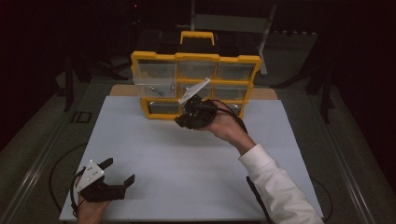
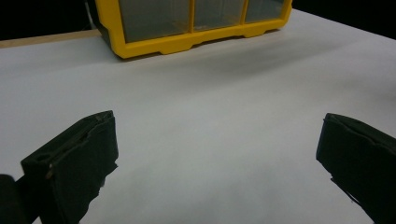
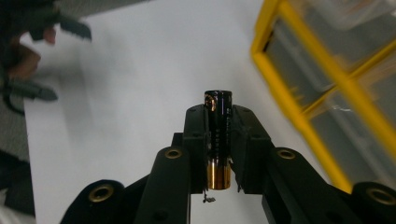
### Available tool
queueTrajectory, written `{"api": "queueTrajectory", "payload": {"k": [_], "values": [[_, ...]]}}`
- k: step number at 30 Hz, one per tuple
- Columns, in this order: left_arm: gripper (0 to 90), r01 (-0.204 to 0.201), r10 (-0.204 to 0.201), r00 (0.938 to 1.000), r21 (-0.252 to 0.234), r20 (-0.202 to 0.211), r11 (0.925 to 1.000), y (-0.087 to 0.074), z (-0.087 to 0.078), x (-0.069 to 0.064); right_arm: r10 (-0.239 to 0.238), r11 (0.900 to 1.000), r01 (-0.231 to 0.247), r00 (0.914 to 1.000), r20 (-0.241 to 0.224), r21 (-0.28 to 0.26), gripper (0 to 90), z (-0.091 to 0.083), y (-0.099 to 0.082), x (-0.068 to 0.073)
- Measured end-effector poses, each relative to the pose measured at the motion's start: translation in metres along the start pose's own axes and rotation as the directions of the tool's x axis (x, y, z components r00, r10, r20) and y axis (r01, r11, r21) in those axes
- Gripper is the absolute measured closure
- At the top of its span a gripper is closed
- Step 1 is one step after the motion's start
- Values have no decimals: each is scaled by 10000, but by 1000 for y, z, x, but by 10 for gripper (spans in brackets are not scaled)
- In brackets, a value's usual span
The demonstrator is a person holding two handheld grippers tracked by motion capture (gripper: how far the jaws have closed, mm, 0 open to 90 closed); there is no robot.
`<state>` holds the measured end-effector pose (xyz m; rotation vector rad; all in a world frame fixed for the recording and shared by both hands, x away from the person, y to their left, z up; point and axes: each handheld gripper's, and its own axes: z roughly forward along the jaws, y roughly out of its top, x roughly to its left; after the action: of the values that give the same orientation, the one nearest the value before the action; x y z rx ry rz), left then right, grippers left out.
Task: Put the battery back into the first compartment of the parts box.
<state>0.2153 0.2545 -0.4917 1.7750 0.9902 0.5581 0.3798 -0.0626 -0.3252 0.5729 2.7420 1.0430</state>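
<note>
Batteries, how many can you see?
1. The battery is pinched upright in the right claw, lifted near the yellow drawer box. The drawers are blurry, so more may be hidden inside.

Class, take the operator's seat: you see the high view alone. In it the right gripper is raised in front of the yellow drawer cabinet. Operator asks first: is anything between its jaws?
Observer: Yes. In the right gripper view, the right gripper is shut on a small black and gold cylindrical battery.
Operator: How does the battery sit in the jaws?
Observer: Lengthwise between the pads, its black end past the tips, its gold end toward the gripper body.
Operator: And the left gripper, low on the white table?
Observer: The left gripper is open, jaws wide apart, with bare white table between them.
Operator: What does it face?
Observer: The yellow plastic drawer cabinet with clear drawers, across the table.
</note>
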Motion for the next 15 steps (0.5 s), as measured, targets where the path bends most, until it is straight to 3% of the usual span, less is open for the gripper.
{"api": "queueTrajectory", "payload": {"k": [15], "values": [[0,11,-11,10000,1,8,10000,0,0,0,738,9902,-674,9961,490,-1219,769,-41,38,-29]]}}
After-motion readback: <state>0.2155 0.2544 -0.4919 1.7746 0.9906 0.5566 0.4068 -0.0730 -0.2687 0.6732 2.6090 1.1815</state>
